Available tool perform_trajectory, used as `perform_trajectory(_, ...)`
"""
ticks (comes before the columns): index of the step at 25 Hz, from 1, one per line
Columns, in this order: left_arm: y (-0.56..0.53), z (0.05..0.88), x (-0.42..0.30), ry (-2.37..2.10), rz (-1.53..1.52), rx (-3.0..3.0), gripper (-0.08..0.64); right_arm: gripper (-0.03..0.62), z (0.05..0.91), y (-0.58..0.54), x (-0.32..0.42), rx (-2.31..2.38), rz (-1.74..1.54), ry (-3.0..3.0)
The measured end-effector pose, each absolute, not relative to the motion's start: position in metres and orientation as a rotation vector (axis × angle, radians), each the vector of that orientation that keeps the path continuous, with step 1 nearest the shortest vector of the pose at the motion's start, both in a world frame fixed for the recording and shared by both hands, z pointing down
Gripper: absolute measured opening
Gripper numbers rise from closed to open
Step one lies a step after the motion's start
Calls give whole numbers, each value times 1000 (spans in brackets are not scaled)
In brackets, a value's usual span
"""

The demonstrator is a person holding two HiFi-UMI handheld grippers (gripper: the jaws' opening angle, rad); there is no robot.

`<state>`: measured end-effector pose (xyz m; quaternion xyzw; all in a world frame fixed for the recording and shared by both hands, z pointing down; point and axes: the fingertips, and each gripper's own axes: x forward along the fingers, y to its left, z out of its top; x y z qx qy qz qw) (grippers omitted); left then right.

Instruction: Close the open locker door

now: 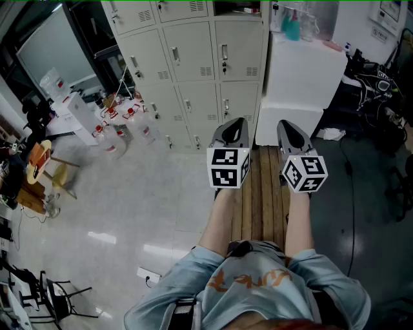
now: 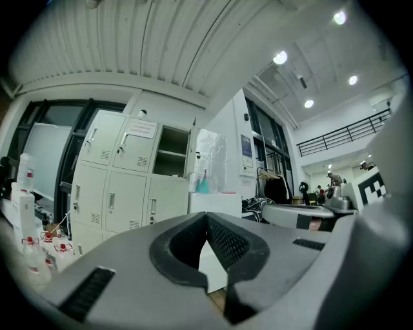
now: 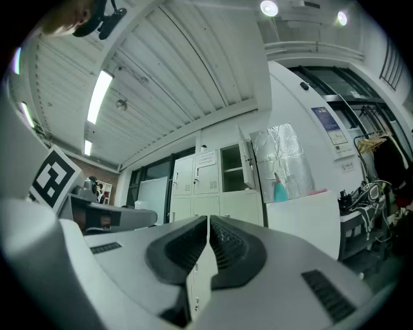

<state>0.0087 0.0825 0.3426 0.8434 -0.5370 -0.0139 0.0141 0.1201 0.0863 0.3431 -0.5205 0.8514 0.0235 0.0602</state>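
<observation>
Left gripper (image 1: 237, 124): centre of head view, jaws closed tip to tip, empty.
Right gripper (image 1: 284, 126): just right of it, jaws pressed together, empty.
Locker door (image 3: 246, 164): ajar, upper right of locker bank (image 1: 193, 64), top centre, well apart from both grippers.

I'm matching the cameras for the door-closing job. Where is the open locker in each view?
Head view: open locker at the top edge, right of centre.
Left gripper view: open locker left of centre, above the jaws.
Right gripper view: open locker near centre, above the jaws.
Shared landmark: teal bottle to its right.
</observation>
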Motion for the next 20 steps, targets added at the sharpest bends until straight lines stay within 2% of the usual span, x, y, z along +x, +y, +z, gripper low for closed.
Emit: perform_trajectory(20,37,341,1,-1554,-108,2638,23,32,333,46,105,-1567,53,2623)
